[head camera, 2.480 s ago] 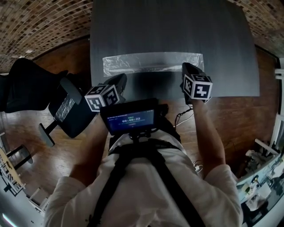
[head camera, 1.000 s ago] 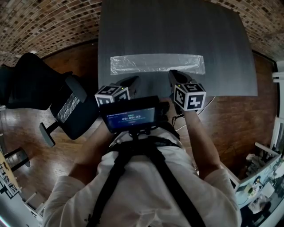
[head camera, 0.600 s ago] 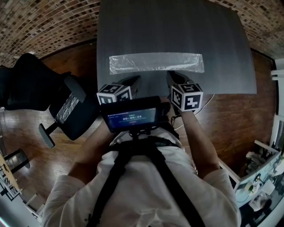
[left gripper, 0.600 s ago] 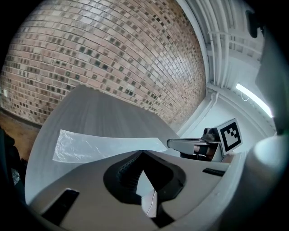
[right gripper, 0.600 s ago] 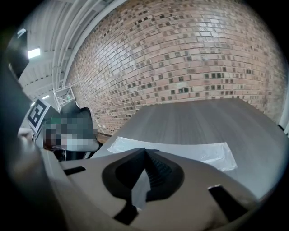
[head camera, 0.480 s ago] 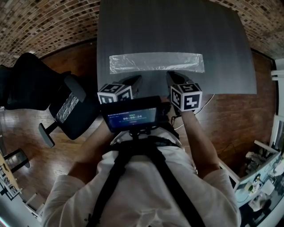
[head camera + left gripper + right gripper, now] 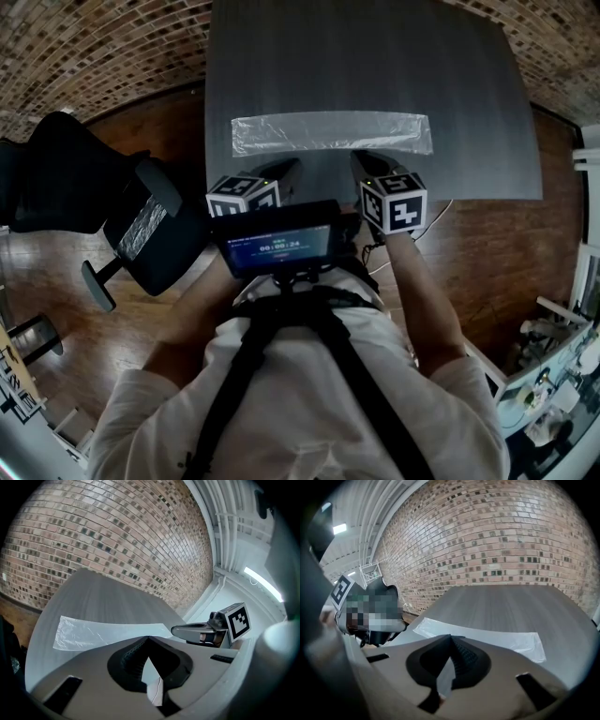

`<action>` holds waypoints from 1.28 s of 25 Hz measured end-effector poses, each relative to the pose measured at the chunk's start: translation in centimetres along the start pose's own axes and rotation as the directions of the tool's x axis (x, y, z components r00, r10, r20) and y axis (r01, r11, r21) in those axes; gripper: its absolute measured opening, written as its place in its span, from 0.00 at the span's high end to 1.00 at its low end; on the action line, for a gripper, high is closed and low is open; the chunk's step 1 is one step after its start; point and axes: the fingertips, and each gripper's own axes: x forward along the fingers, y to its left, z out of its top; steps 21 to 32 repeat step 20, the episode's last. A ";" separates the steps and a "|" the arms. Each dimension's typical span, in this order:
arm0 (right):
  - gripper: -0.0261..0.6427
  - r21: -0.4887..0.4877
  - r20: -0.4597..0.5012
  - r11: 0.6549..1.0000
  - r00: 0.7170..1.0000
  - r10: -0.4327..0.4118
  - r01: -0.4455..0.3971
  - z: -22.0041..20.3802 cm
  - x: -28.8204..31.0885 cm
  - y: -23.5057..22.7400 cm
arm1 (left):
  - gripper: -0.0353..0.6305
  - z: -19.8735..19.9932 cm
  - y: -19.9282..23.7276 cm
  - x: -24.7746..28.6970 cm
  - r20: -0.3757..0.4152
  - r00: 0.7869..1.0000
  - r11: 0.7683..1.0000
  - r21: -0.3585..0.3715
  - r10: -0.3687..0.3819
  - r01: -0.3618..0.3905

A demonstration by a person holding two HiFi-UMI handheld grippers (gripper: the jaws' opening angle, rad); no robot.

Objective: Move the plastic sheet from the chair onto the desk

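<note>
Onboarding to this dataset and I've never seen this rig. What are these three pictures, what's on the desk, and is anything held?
There is no robot here. A person holds a two-jaw gripper in each hand. The head view comes from a camera on their head, looking down at the left gripper and the right gripper at the near edge of the grey desk. The marker cubes are part of the grippers. The other two pictures come from cameras riding on each gripper, looking along its jaws. A clear plastic sheet lies flat on the desk. Both grippers are shut and hold nothing. A black chair stands to the left.
</note>
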 end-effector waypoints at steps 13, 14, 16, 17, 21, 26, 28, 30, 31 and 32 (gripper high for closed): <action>0.96 -0.038 -0.016 0.999 1.000 -0.001 0.000 -0.2 0.0 -0.3 | 0.95 0.1 -0.1 0.0 -0.011 1.000 1.000 0.006 0.005 -0.004; 0.96 -0.037 -0.016 0.999 1.000 0.000 0.000 -0.1 -0.1 -0.3 | 0.95 0.1 -0.1 0.0 -0.007 1.000 1.000 0.007 0.002 -0.002; 0.96 -0.036 -0.017 0.999 1.000 0.000 0.000 -0.2 0.0 -0.4 | 0.95 0.5 -0.6 -0.1 0.002 1.000 1.000 -0.001 -0.004 0.004; 0.96 -0.037 -0.018 0.999 1.000 -0.002 0.001 -0.3 0.0 -0.5 | 0.95 0.7 -0.9 -0.2 0.006 1.000 1.000 -0.007 -0.007 0.007; 0.96 -0.036 -0.024 0.999 1.000 -0.003 0.002 -0.4 -0.1 -0.6 | 0.95 1.5 -1.9 -0.5 0.016 1.000 1.000 -0.024 -0.014 0.014; 0.96 -0.036 -0.024 0.999 1.000 -0.003 0.002 -0.4 -0.1 -0.6 | 0.95 1.5 -1.9 -0.5 0.016 1.000 1.000 -0.024 -0.014 0.014; 0.96 -0.036 -0.024 0.999 1.000 -0.003 0.002 -0.4 -0.1 -0.6 | 0.95 1.5 -1.9 -0.5 0.016 1.000 1.000 -0.024 -0.014 0.014; 0.96 -0.036 -0.024 0.999 1.000 -0.003 0.002 -0.4 -0.1 -0.6 | 0.95 1.5 -1.9 -0.5 0.016 1.000 1.000 -0.024 -0.014 0.014; 0.96 -0.036 -0.024 0.999 1.000 -0.003 0.002 -0.4 -0.1 -0.6 | 0.95 1.5 -1.9 -0.5 0.016 1.000 1.000 -0.024 -0.014 0.014; 0.96 -0.036 -0.024 0.999 1.000 -0.003 0.002 -0.4 -0.1 -0.6 | 0.95 1.5 -1.9 -0.5 0.016 1.000 1.000 -0.024 -0.014 0.014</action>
